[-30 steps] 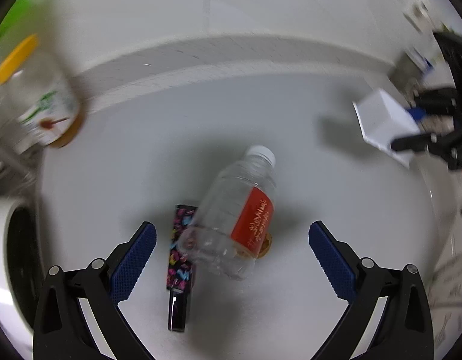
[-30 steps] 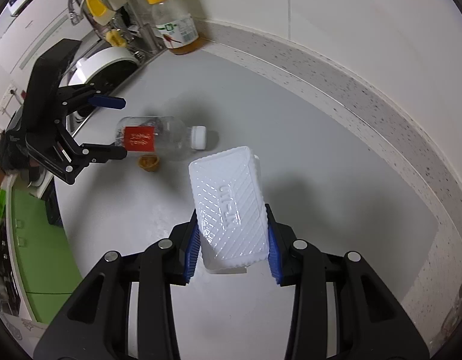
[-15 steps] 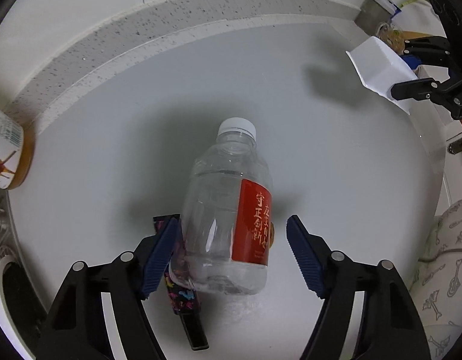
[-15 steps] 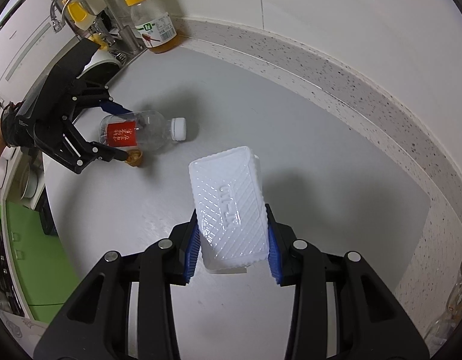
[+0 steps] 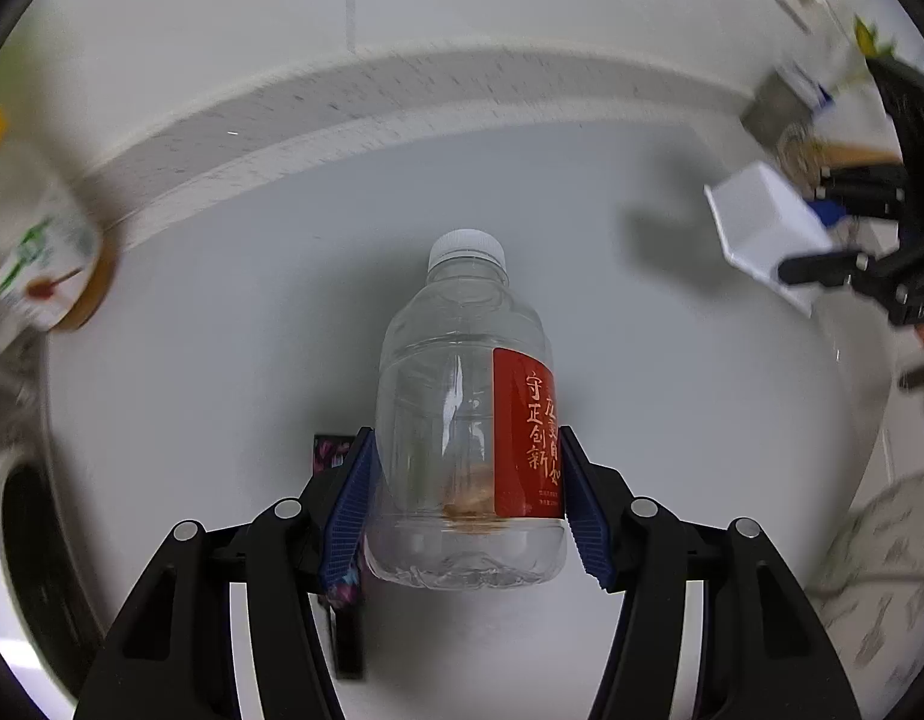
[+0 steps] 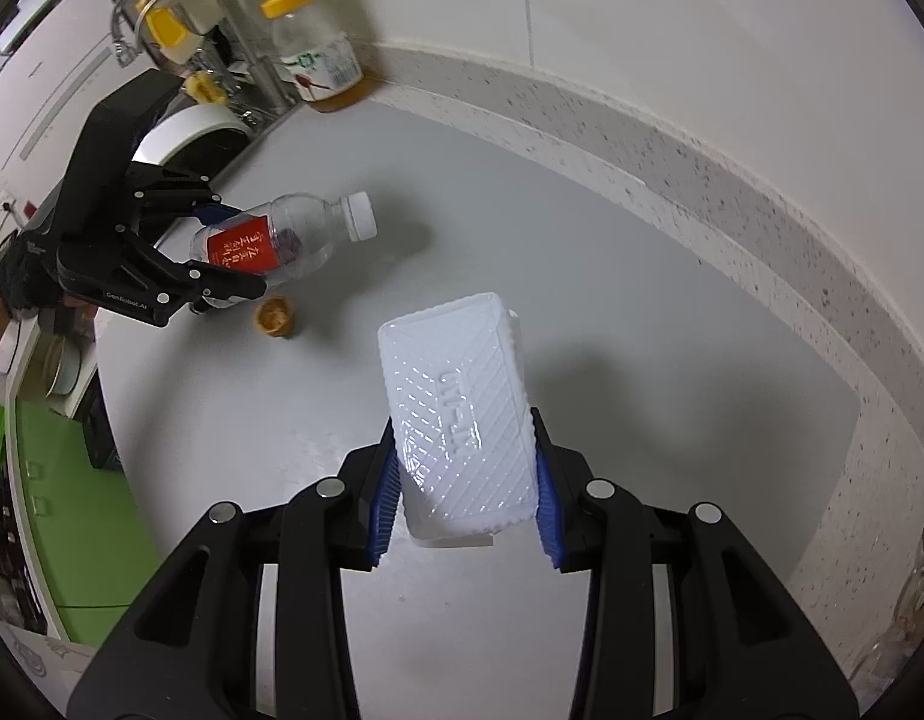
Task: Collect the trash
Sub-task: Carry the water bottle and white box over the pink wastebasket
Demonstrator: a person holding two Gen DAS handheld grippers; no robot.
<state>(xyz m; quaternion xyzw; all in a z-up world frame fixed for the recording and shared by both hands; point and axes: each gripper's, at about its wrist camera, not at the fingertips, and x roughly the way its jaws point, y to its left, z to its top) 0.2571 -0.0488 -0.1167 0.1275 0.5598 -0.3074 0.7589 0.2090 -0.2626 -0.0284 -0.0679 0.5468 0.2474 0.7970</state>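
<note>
My left gripper [image 5: 468, 504] is shut on a clear plastic bottle [image 5: 462, 408] with a red label and white cap, held just above the grey counter; it also shows in the right wrist view [image 6: 282, 240]. My right gripper [image 6: 465, 504] is shut on a white ribbed plastic box [image 6: 456, 408], held above the counter; the box shows at the right in the left wrist view [image 5: 762, 228]. A small orange scrap [image 6: 274, 317] lies on the counter below the bottle. A colourful patterned wrapper [image 5: 330, 456] lies partly hidden behind my left fingers.
A jar with a yellow lid [image 6: 315, 48] stands by the back wall near the sink and tap [image 6: 162, 18]. A white round bowl rim [image 6: 186, 126] sits by the sink. The speckled backsplash ledge [image 6: 642, 138] borders the counter.
My left gripper closed around the bottle and lifted it off the counter. The right gripper kept holding the white box, nearly still.
</note>
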